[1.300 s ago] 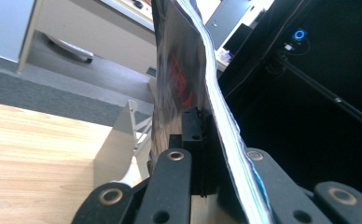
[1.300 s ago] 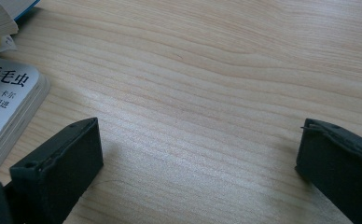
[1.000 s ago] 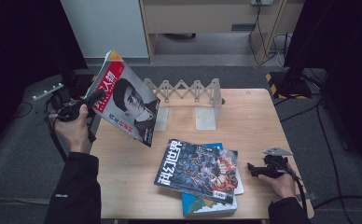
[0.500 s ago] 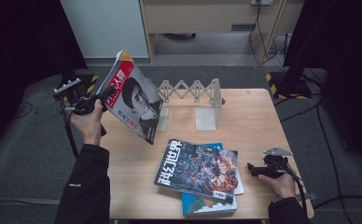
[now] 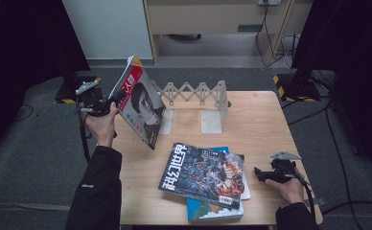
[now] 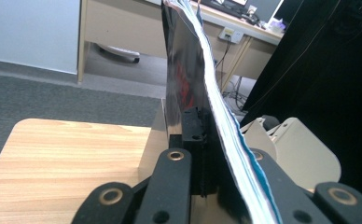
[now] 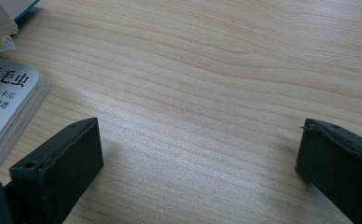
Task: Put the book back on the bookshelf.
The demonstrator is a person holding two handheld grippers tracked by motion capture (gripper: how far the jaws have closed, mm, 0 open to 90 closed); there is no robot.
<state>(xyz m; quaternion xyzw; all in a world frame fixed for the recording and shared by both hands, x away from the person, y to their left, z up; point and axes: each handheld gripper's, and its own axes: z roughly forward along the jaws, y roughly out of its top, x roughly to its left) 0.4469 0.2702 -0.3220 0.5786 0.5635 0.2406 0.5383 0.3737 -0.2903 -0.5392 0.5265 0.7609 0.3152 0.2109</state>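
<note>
The left gripper (image 5: 113, 101) clamps a magazine (image 5: 141, 108) upright above the bench's (image 5: 261, 120) far left corner, its long axis tilted. The rack (image 5: 196, 98) stands just right of it. The right gripper (image 7: 198, 154) rests wide open, near right.

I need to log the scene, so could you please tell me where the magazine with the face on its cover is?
In the high view, the magazine is held aloft in the left gripper over the table's far-left corner, beside the accordion book rack.
</note>
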